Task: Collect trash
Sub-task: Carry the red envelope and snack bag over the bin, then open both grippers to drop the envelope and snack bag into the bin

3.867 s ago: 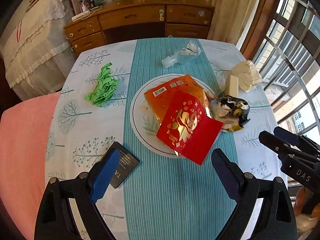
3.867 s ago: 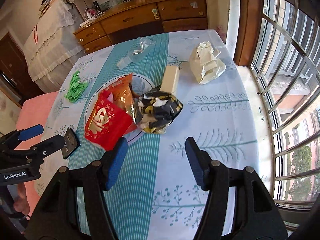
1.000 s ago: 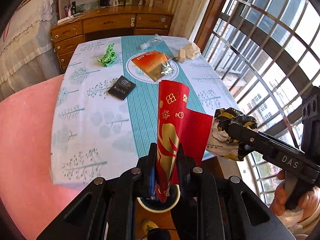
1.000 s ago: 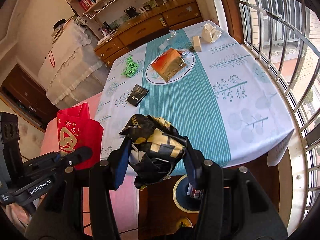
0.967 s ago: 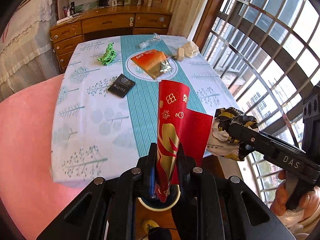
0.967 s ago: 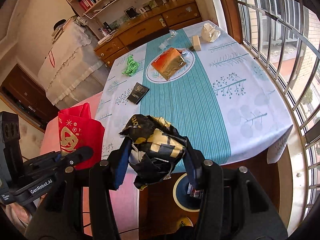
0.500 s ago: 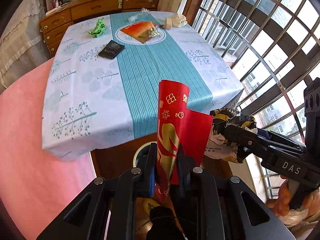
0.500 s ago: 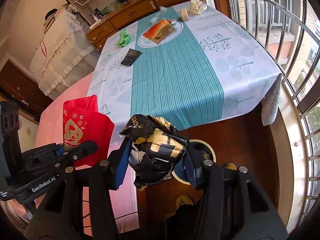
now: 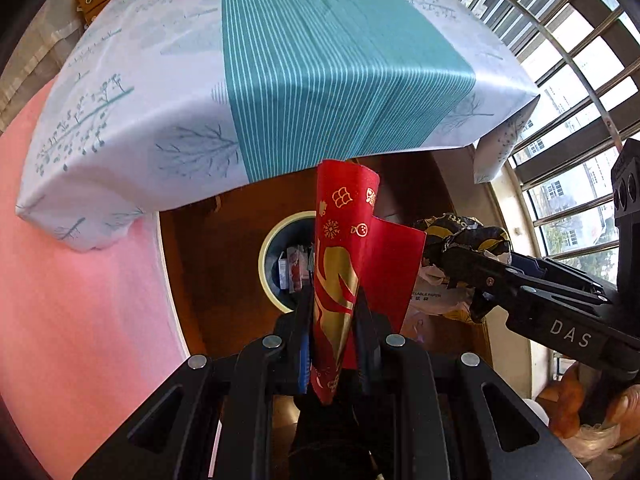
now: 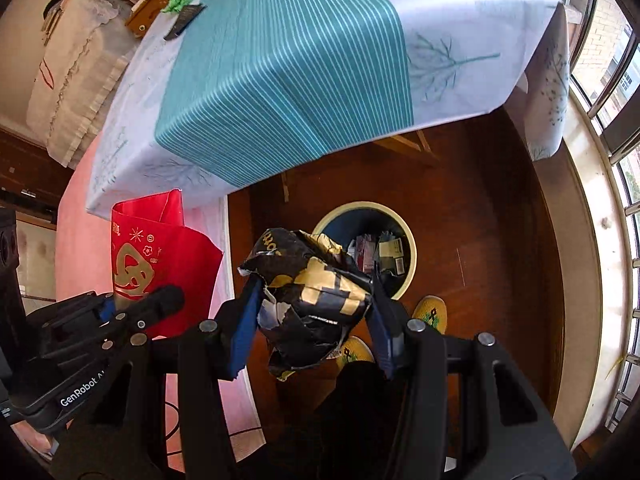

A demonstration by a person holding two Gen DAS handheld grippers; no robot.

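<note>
Our left gripper [image 9: 332, 320] pinches the red envelope [image 9: 348, 248]; our right gripper's [image 10: 312, 304] fingers clamp the black-and-gold wrapper [image 10: 312, 292], both above the trash bin [image 10: 408, 240]. Released off-centre, the light envelope could flutter past the rim onto the floor.

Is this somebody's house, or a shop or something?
Most likely a room in someone's home. A table wears a tree-print tablecloth, a small waste bin with rubbish in it sits on the wooden floor, and barred windows look out on other buildings.
</note>
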